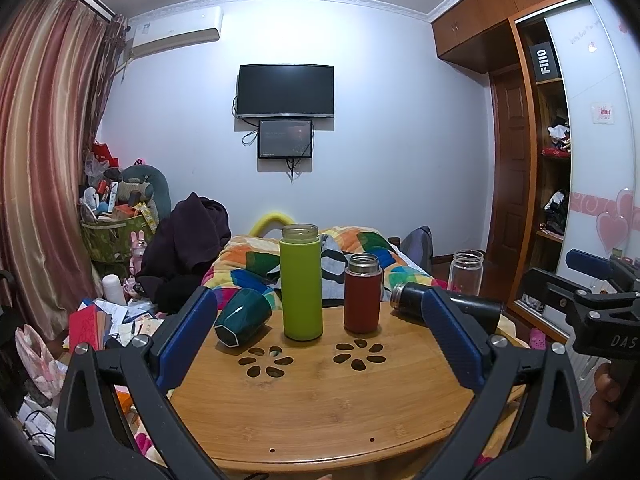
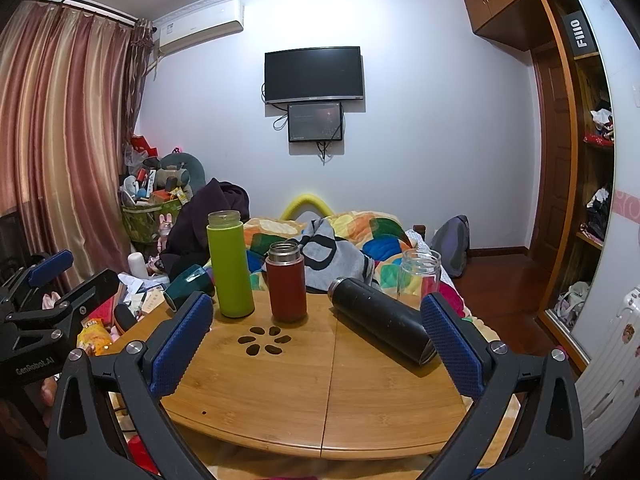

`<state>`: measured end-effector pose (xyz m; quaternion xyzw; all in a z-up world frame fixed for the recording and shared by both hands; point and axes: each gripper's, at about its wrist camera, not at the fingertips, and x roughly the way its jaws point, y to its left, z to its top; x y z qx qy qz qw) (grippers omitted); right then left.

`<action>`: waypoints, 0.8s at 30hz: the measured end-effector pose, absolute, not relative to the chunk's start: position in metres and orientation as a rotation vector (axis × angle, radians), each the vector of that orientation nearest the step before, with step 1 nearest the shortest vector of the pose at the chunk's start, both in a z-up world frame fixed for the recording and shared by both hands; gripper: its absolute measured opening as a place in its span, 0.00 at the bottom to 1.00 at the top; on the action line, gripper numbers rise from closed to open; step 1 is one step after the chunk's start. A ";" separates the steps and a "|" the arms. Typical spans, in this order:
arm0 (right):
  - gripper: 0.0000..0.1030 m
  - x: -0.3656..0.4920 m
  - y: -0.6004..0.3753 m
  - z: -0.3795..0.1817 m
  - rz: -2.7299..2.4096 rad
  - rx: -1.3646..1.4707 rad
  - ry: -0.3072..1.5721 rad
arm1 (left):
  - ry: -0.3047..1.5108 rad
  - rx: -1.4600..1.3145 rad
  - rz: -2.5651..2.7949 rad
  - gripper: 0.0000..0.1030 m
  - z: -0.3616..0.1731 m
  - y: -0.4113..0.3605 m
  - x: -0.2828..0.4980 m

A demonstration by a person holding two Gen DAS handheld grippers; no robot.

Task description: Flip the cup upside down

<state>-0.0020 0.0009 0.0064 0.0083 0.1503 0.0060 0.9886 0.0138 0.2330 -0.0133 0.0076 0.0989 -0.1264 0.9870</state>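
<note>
Left gripper (image 1: pixel 318 344): jaws spread wide, nothing between the blue pads, held above the near half of the bamboo table (image 1: pixel 320 412).
Right gripper (image 2: pixel 316 344): jaws equally wide apart, holding nothing, held over the same table (image 2: pixel 280 396).
Dark green cup (image 1: pixel 242 317): lying on its side on the table, base turned toward the camera, at about 11 o'clock from the left gripper, just beyond the left finger's tip; whether they touch cannot be told.
Same cup, right wrist view (image 2: pixel 188 286): at about 10 o'clock, partly hidden behind the left finger, at the table's far left edge.
Lime green bottle (image 1: pixel 301 282): one, upright, lid off, just right of the cup.
Red flask (image 1: pixel 362 294): one, upright, lid off, at 12 o'clock.
Black flask (image 2: pixel 382 322): one, lying on its side, at 1 o'clock in the right wrist view, its base beside the right finger.
Clear glass jar (image 2: pixel 419 276): one, upright, at the far right edge.
Count: five vessels, three standing, two lying.
</note>
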 end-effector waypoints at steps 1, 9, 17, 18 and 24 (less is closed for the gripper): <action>1.00 -0.002 0.001 0.007 0.014 0.018 0.302 | 0.199 0.015 -0.254 1.00 -0.013 0.234 0.014; 1.00 -0.003 0.003 0.011 0.010 0.009 0.297 | 0.201 0.017 -0.255 1.00 -0.014 0.234 0.015; 1.00 -0.003 0.004 0.013 0.011 0.009 0.295 | 0.204 0.016 -0.255 1.00 -0.014 0.233 0.015; 1.00 -0.004 0.004 0.012 0.011 0.009 0.295 | 0.203 0.017 -0.253 1.00 -0.015 0.233 0.015; 1.00 -0.003 0.004 0.015 0.015 0.007 0.294 | 0.204 0.013 -0.252 1.00 -0.017 0.233 0.017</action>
